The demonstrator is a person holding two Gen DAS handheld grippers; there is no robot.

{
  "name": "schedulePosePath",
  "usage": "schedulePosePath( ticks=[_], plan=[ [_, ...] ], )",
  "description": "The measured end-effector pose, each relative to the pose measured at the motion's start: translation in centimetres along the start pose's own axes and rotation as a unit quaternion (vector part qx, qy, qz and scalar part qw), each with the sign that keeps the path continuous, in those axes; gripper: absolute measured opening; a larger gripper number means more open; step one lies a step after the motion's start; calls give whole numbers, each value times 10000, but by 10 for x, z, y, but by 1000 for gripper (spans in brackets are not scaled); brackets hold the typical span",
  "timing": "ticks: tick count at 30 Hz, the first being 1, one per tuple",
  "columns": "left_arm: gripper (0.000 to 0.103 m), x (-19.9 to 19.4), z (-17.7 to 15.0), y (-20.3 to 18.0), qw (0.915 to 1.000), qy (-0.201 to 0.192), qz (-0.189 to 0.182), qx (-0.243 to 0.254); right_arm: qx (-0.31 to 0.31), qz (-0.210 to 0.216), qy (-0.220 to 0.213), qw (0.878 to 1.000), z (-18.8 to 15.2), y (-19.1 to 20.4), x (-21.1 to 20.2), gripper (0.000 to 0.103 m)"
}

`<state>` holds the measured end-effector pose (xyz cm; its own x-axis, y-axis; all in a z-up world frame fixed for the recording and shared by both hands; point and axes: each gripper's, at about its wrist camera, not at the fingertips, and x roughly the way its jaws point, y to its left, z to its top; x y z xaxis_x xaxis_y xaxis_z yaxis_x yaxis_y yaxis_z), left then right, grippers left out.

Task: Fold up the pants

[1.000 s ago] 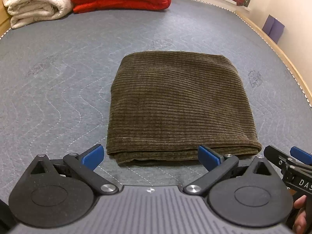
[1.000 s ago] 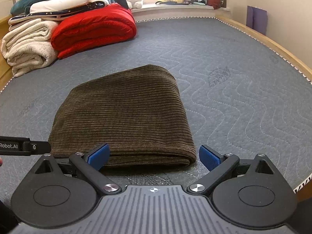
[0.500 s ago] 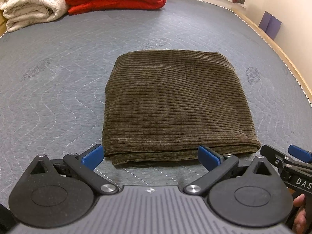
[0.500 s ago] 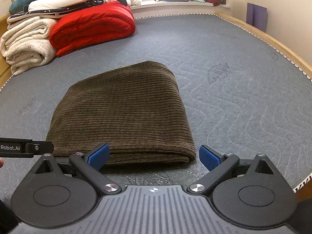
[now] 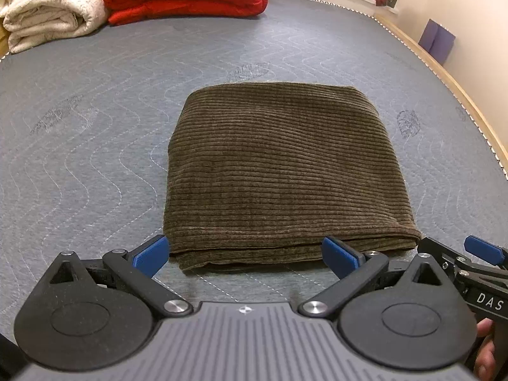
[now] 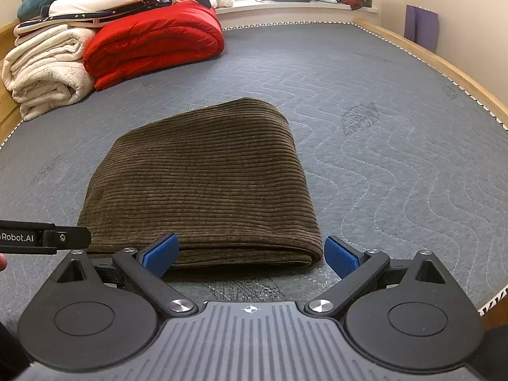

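Folded brown pants lie on the bed, near edge just ahead of both wide-open, empty gadgets: left hand-held gripper and right hand-held gripper.

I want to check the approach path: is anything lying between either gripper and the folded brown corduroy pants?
Nothing visible. Only bare grey quilted mattress separates the open left gripper and open right gripper from the brown corduroy pants.
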<state>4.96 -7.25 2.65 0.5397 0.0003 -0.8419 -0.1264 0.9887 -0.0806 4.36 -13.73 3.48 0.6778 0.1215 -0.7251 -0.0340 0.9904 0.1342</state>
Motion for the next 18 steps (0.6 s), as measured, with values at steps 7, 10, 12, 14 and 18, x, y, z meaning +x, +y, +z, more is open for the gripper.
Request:
schedulePosePath(
  ticks=[7, 10, 12, 14, 18],
  plan=[
    [102, 0, -1, 0, 10000, -4, -8, 13, -2, 31, 3, 10000, 0, -1, -1, 98],
    [102, 0, -1, -1, 10000, 0, -11, 11, -13, 41, 2, 10000, 0, -1, -2, 98],
    [102, -1, 0, -1, 10000, -10, -20, 15, -10, 40, 2, 10000, 0, -1, -2, 98],
    [102, -1, -1, -1, 10000, -20, -19, 29, -11, 36, 4, 10000, 0, -1, -2, 98],
    [103, -1, -1, 0, 10000, -13, -36, 13, -11, 42, 6, 10000, 0, -1, -2, 98]
  ],
)
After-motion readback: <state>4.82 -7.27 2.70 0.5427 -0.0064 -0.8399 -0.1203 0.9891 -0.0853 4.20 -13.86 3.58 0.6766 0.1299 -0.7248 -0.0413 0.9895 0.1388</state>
